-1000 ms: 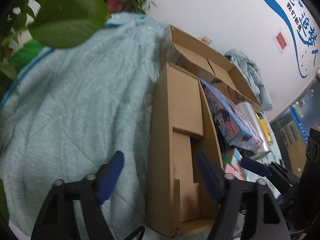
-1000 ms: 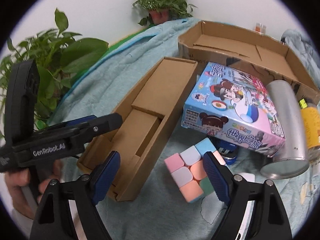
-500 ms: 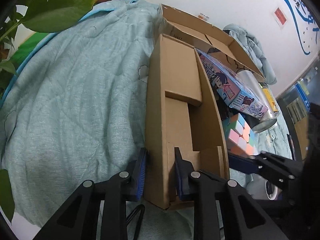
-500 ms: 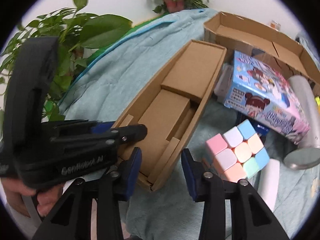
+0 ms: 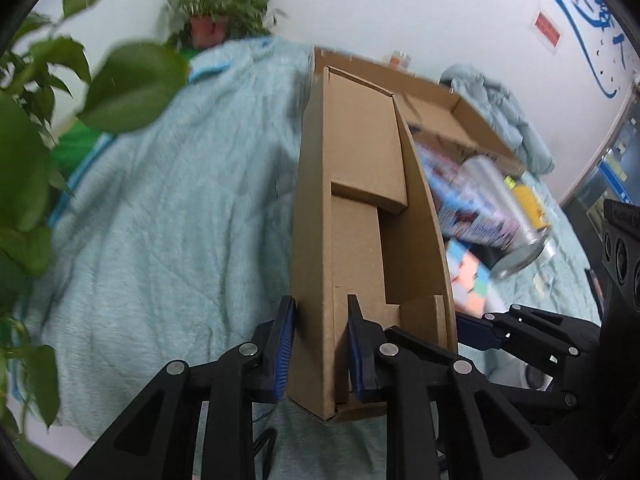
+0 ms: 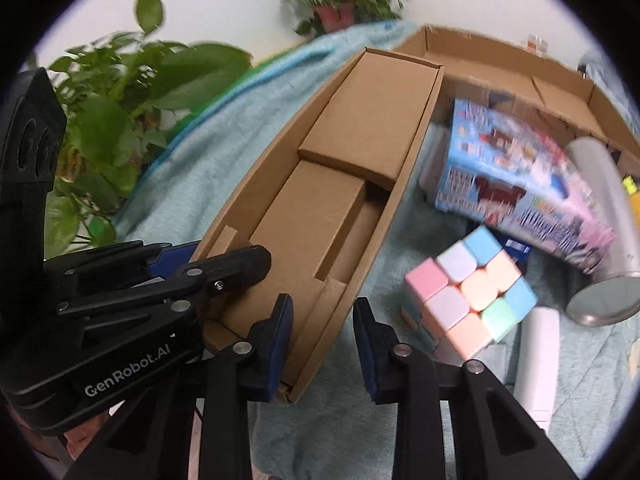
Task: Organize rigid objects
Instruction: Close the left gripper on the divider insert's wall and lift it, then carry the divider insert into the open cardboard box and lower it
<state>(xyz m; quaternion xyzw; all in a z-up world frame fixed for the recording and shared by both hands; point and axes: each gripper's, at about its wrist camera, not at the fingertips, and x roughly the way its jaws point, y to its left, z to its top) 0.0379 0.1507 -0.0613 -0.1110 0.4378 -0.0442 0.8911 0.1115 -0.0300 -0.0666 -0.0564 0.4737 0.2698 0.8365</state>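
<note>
Brown cardboard tray (image 5: 360, 216) lies on the blanket-covered bed (image 5: 180, 220). Left tool (image 5: 320, 344) clamps its left wall, right tool (image 6: 323, 344) its right wall, both clenched at the near end, likely for a balanced two-handed lift.

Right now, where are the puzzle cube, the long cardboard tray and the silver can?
puzzle cube (image 6: 472, 292), right wrist view, orange centre tile.
long cardboard tray (image 5: 360, 136), left wrist view, raised inner panel.
silver can (image 6: 600, 200), right wrist view, side wall.
</note>
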